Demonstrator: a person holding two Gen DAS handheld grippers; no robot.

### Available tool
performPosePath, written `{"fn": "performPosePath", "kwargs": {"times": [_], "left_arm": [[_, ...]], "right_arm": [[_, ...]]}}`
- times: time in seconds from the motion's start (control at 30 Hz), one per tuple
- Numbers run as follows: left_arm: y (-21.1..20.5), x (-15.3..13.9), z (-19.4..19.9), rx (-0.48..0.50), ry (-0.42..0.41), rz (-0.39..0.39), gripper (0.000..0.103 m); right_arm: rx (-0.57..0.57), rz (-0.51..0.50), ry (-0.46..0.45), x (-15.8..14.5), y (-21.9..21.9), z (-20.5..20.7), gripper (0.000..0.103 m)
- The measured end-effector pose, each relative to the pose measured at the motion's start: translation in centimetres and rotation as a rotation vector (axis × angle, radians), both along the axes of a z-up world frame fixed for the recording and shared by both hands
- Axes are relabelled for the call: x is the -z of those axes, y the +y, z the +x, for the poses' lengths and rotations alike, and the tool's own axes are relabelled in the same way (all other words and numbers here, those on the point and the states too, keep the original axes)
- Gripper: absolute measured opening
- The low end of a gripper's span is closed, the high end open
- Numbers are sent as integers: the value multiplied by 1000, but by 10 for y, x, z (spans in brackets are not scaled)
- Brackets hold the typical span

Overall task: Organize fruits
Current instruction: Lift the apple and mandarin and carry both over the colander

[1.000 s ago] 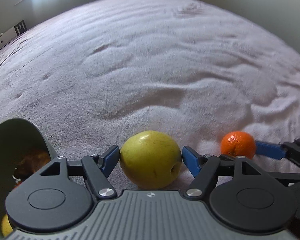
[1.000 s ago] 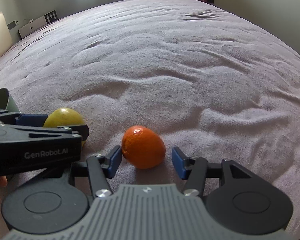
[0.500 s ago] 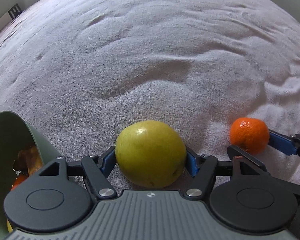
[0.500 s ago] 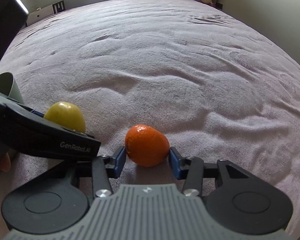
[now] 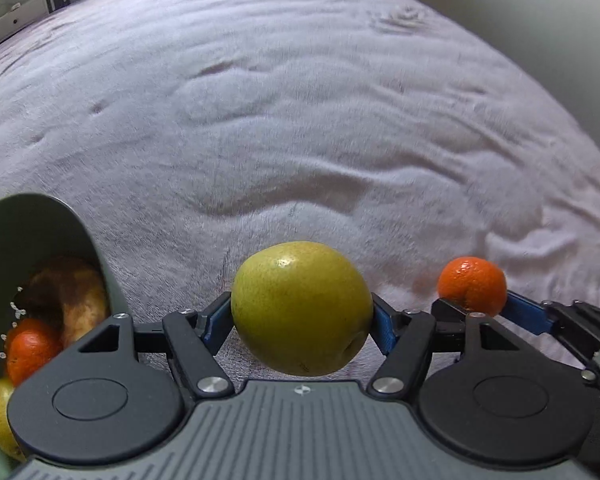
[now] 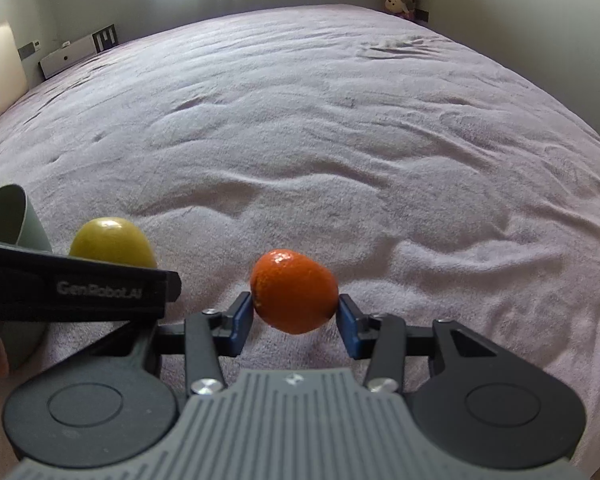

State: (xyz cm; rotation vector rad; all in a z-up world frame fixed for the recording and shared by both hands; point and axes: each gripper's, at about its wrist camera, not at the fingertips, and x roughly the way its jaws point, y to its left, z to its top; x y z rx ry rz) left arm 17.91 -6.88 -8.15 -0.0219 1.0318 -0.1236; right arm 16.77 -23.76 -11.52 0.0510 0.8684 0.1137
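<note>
Soft purple bed blanket [image 6: 340, 140] now lies below both fruits: left claw [image 5: 302, 320] pinches the round yellow-green apple [image 5: 302, 308], right claw [image 6: 296, 316] pinches the small orange mandarin [image 6: 294, 292], both lifted, ready for the green bowl [image 5: 40, 232].

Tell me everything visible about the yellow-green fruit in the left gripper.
The yellow-green fruit is round and apple-like, with smooth, faintly speckled skin, a glossy highlight on top and a dimple at its lower right. The left gripper clamps it, a blue pad pressing each side. It appears lifted off the blanket, right of the green bowl; the right wrist view shows only its top.
</note>
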Motion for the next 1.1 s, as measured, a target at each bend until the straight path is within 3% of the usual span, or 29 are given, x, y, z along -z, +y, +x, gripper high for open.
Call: {"fn": "performPosePath", "kwargs": {"times": [0.33,0.63,1.1], "left_arm": [[13,-48,-21,-26,-94,-63,79],[53,-86,-48,-91,-160,-52,79],[136,-96,-75,-233,-161,-75,79]], "right_arm": [[-16,37,-89,-39,1,-10,42],[-136,74,-178,-82,32,-28,42],[-334,96,-211,-106,109,-47,42]]}}
